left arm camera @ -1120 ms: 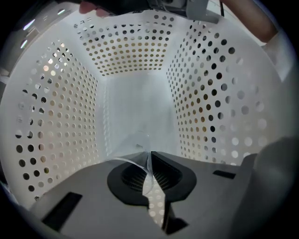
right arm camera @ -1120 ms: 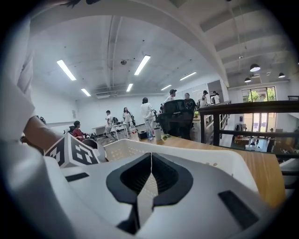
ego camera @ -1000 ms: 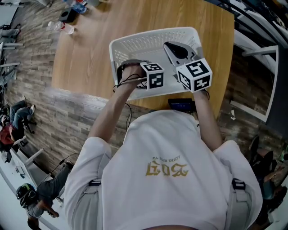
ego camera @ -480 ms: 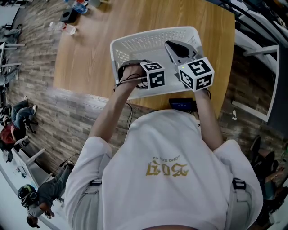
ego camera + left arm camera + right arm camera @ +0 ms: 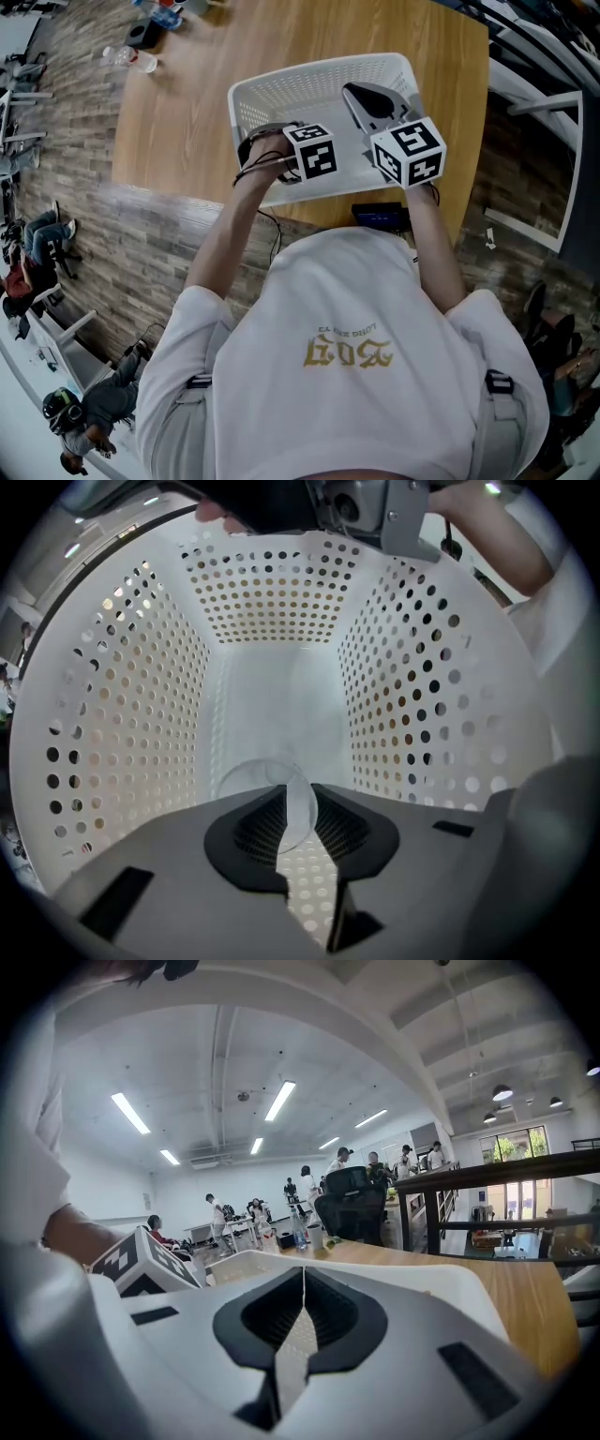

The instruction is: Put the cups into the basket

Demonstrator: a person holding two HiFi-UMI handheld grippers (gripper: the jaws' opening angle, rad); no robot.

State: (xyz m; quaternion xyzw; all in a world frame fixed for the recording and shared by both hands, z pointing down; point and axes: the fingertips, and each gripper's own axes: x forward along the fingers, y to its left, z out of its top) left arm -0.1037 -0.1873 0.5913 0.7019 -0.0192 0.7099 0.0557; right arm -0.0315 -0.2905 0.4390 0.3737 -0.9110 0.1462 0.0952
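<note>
Head view: we hold both grippers over a white basket (image 5: 309, 84) on a wooden table (image 5: 187, 84). Our left gripper (image 5: 302, 164) points steeply down into the basket's near left. Our right gripper (image 5: 364, 101) lies level above its right side.

Left gripper view: the jaws pinch the thin wall of a clear cup (image 5: 267, 785). It hangs directly ahead, inside the basket walls, so letting go probably finishes this cup.

Right gripper view: jaws closed together, empty, aimed across the rim.

From the head view, the left tongs (image 5: 300, 797) hide the cup (image 5: 251, 780).
</note>
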